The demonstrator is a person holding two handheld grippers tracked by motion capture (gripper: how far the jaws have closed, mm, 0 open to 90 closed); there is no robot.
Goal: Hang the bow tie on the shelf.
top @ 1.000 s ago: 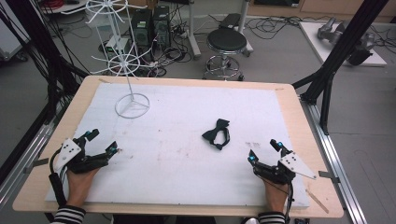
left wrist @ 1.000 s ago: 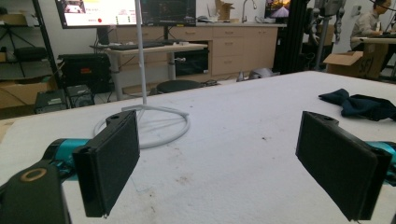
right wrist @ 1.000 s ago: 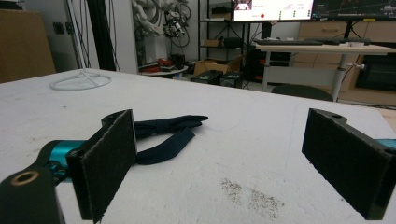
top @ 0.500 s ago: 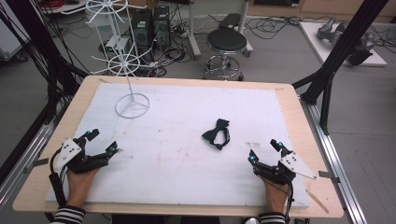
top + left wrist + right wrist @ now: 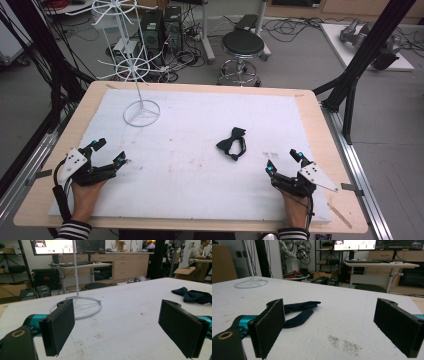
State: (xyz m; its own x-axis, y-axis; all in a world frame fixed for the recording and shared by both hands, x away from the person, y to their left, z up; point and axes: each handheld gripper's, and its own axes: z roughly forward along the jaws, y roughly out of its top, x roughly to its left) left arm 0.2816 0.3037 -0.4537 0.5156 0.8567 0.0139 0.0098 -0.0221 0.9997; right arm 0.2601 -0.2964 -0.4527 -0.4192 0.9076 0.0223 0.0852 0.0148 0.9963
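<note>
A black bow tie (image 5: 232, 143) with its strap lies on the white foam board (image 5: 200, 150), right of centre; it shows again as the bow tie (image 5: 297, 308) just beyond my right jaws and as a dark bow tie (image 5: 192, 295) far right. My left gripper (image 5: 109, 151) rests open at the board's near left, nothing between its jaws. My right gripper (image 5: 284, 162) rests open at the near right, a short way from the tie. A white wire stand (image 5: 141, 112) rises from its ring base at the back left, the same stand base (image 5: 82, 305) ahead of my left jaws.
The wooden table edge (image 5: 320, 125) frames the board. Black frame posts (image 5: 360, 65) stand at the table's right and left. A stool (image 5: 242, 47), computer towers and cables sit on the floor behind. Dirt specks mark the board (image 5: 342, 342).
</note>
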